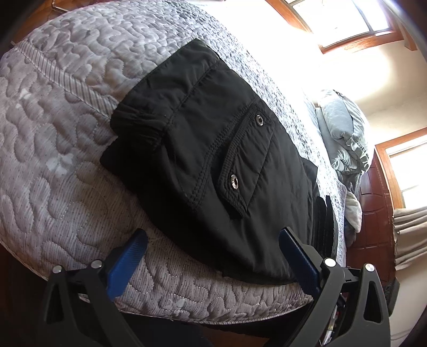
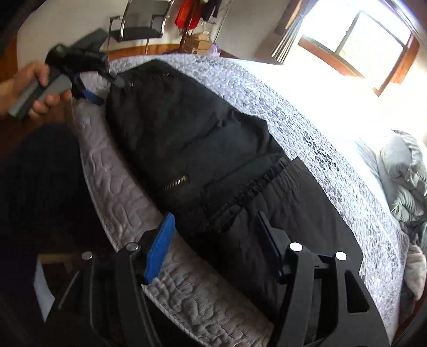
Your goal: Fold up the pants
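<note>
Left gripper (image 1: pixel 213 245): blue-padded jaws stand wide apart with nothing clamped; the near hem of the pants lies between and beneath them.
Right gripper (image 2: pixel 213 224): jaws parted, gripping nothing; black cloth lies between the pads without being pressed.
Left hand (image 2: pixel 34 88): wraps the grey handle of its gripper at the far left of the right wrist view.
Pants (image 1: pixel 213 149): black, folded into a compact bundle, flat on the near edge of the mattress, flap pocket with two metal snaps facing up.
Mattress (image 1: pixel 66 133): grey quilted cover, bare around the pants.
Bedding (image 1: pixel 344 133): grey heap at the far right of the bed.
Chair (image 2: pixel 141 24): beyond the bed, by the wall.
</note>
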Available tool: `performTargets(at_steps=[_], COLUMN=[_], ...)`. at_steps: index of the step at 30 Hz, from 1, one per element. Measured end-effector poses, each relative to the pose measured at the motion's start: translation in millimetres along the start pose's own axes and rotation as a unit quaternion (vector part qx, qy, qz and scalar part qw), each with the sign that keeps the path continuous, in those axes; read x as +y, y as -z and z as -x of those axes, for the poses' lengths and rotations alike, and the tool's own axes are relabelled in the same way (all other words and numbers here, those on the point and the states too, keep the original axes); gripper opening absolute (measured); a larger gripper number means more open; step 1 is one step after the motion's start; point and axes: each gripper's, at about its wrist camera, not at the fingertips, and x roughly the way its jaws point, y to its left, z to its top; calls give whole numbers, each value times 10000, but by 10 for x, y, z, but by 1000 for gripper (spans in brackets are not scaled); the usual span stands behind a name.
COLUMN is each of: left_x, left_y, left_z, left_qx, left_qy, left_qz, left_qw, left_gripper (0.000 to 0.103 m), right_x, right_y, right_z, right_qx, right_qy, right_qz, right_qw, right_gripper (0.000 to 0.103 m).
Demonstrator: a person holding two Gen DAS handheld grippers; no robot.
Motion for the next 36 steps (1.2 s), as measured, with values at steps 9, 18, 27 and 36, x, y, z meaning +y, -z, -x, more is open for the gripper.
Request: performTargets(at_steps=[9,18,27,36], left_x=[-18,-7,-110,-584], left_y=[7,53,115,326], left_z=[-33,-70,158,630], left_qx=[-4,-8,-306,-936], left_qy=[-26,-68,-252,-841], left_qz=[48,104,365,-128], left_qw=[10000,9999,9985,9920], left_gripper=[99,99,99,99], right_x=[-408,-265,-585,-521], right_y=[-18,-11,-324,-961], right_z=[-627,-963,-446,-7], right_qx=[878,1183,853,802], right_qy=[824,549,-435,-1308], right_qz=[-910,-852,-1383,-787], right_qw=[9885,9878,9857,9850], right_gripper=[53,51,81,89])
